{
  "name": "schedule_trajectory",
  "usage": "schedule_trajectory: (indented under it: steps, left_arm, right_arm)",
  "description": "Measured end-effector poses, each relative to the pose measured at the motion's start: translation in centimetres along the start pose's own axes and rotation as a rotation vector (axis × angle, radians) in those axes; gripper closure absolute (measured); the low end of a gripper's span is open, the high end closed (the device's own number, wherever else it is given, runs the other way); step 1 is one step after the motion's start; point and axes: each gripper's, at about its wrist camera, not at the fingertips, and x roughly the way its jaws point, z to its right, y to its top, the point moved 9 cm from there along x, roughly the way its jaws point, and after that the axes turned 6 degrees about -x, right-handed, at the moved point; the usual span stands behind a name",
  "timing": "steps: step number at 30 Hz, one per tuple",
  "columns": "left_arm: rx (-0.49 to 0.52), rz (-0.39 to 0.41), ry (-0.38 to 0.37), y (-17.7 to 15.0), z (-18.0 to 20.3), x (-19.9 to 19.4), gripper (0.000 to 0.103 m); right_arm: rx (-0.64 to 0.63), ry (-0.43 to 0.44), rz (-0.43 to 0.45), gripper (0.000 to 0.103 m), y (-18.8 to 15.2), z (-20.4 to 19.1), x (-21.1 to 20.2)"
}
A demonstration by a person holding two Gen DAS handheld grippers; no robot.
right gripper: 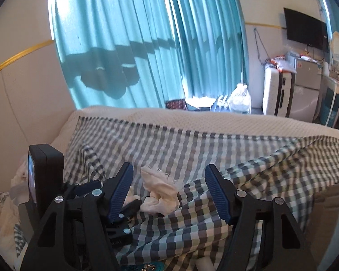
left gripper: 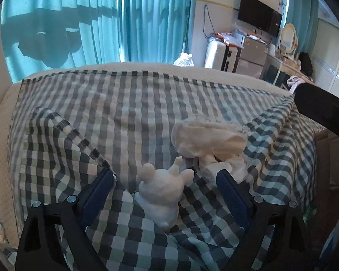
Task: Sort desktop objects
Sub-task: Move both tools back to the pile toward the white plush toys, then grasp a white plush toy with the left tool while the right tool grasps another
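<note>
1. no brand, label or writing can be read in either view; the small screen on the left gripper's camera body, seen in the right wrist view, is too blurred to make out.
2. the left gripper [left gripper: 165, 172] has its jaws spread wide, nothing pressed between them. a white plush toy [left gripper: 161, 193] lies on the checked cloth [left gripper: 128, 117] in the gap between the fingers, touching neither pad as far as can be seen.
3. the right gripper [right gripper: 169, 180] also has its jaws apart and grips nothing. a crumpled cream fabric piece [right gripper: 160, 192] lies on the cloth between its fingers, nearer the left one.
4. the cloth covers a cream bedspread [right gripper: 192, 119]; its near corners are folded inward, toward the toy and the fabric.
5. only the left wrist view shows the plush toy, with the cream fabric [left gripper: 209, 141] just beyond it, touching.
6. only the right wrist view shows the other gripper [right gripper: 115, 194] at the cloth's near left side, and a clear plastic bag [right gripper: 240, 100] beyond the bed's far edge.
7. both views show teal curtains [left gripper: 147, 18] and a wall television [left gripper: 258, 14].
</note>
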Motion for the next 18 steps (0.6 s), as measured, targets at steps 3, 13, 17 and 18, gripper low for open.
schedule_trajectory:
  steps: [3,13,17,18]
  left_arm:
    - [0.013,-0.037,0.023,-1.1,-0.1,1.3,0.014]
    - [-0.062,-0.08,0.01,-2.9,-2.1,2.1,0.05]
    - [-0.072,-0.058,-0.006,-2.6,-3.0,1.6,0.057]
    - [-0.068,-0.05,-0.007,-2.6,-3.0,1.3,0.057]
  right_arm:
    - [-0.006,0.012,-0.037,0.037,-0.9,-0.2,2.0]
    - [-0.051,0.078,-0.165,0.037,-4.3,-2.7,7.5]
    - [-0.051,0.109,-0.195,0.09,-5.5,-3.3,8.3]
    - [-0.044,0.116,-0.19,0.095,-5.5,-3.3,8.2]
